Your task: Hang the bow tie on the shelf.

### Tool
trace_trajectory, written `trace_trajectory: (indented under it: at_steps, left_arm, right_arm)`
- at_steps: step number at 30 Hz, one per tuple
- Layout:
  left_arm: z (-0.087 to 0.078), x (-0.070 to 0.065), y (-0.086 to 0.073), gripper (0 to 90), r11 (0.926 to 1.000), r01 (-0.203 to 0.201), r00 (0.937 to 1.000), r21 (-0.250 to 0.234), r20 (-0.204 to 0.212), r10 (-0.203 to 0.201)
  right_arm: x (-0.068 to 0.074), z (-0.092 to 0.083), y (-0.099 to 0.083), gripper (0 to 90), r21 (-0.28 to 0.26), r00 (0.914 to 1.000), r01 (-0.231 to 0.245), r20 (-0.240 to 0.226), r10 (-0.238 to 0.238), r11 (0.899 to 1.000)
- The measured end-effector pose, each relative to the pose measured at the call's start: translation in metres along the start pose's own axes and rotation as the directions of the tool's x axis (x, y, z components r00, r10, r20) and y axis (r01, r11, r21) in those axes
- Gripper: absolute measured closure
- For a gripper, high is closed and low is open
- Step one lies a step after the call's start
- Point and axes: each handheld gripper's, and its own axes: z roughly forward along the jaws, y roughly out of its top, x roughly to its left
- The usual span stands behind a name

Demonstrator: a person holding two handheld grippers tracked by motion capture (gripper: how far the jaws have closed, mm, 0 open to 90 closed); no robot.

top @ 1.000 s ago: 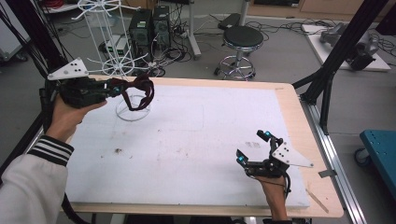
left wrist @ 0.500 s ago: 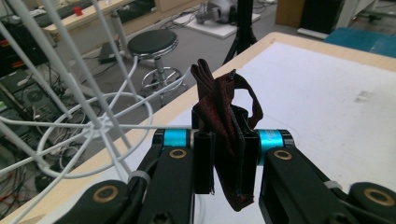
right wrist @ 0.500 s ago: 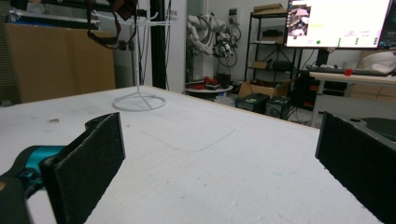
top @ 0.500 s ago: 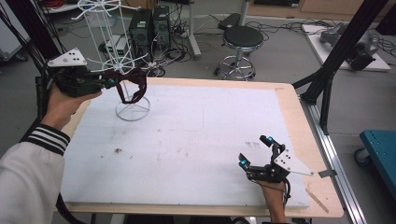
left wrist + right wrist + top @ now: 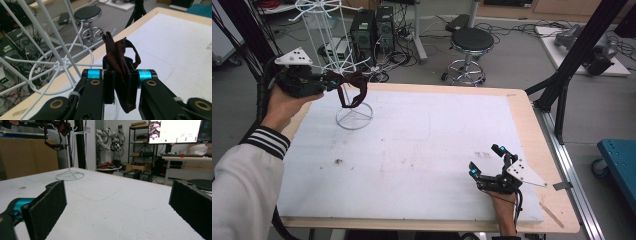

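Note:
My left gripper (image 5: pixel 335 83) is shut on a dark red bow tie with a strap (image 5: pixel 354 88), held in the air above the table's far left corner. In the left gripper view the folded fabric (image 5: pixel 117 56) is pinched between the two black jaws of that gripper (image 5: pixel 121 83). A white wire rack (image 5: pixel 353 115) stands right beside it, its base ring on the white sheet, and its arms (image 5: pixel 62 63) are just left of the tie. My right gripper (image 5: pixel 485 160) rests low near the front right, jaws wide open (image 5: pixel 117 205) with nothing between them.
A white sheet (image 5: pixel 427 145) covers the wooden table (image 5: pixel 532 125). A small dark speck (image 5: pixel 338 161) lies on it at the left. A black stool (image 5: pixel 469 40), computer towers (image 5: pixel 372 27) and cables stand on the floor beyond the far edge. A black frame post (image 5: pixel 572 60) rises at the right.
My left hand has drawn the bow tie a little left and up, closer to the wire rack's arms. The right gripper has sunk slightly toward the table's near edge.

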Motion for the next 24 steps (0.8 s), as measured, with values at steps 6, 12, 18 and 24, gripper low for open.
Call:
trace_trajectory:
  at_steps: [6,12,18,24]
  left_arm:
    - [0.008,0.002,-0.001,81.4,0.9998,0.000,0.9999,0.020,-0.016,0.000]
    - [0.013,0.004,-0.001,81.4,0.9999,0.006,0.9997,0.014,-0.024,-0.006]
    - [0.015,0.005,-0.001,81.3,0.9999,0.013,0.9996,0.004,-0.026,-0.013]
    - [0.018,0.004,0.000,81.2,0.9999,0.013,0.9998,0.006,-0.016,-0.013]
  right_arm:
    - [-0.001,0.002,-0.007,0.6,0.014,0.9999,-0.010,0.008,0.010,1.000]
    - [-0.002,0.002,-0.012,0.6,0.017,0.9996,-0.026,0.013,0.026,1.000]
    - [-0.001,0.003,-0.014,0.6,0.026,0.9998,-0.019,0.008,0.019,0.999]
    - [0.000,0.004,-0.014,0.6,0.031,0.9996,-0.028,0.004,0.028,0.999]
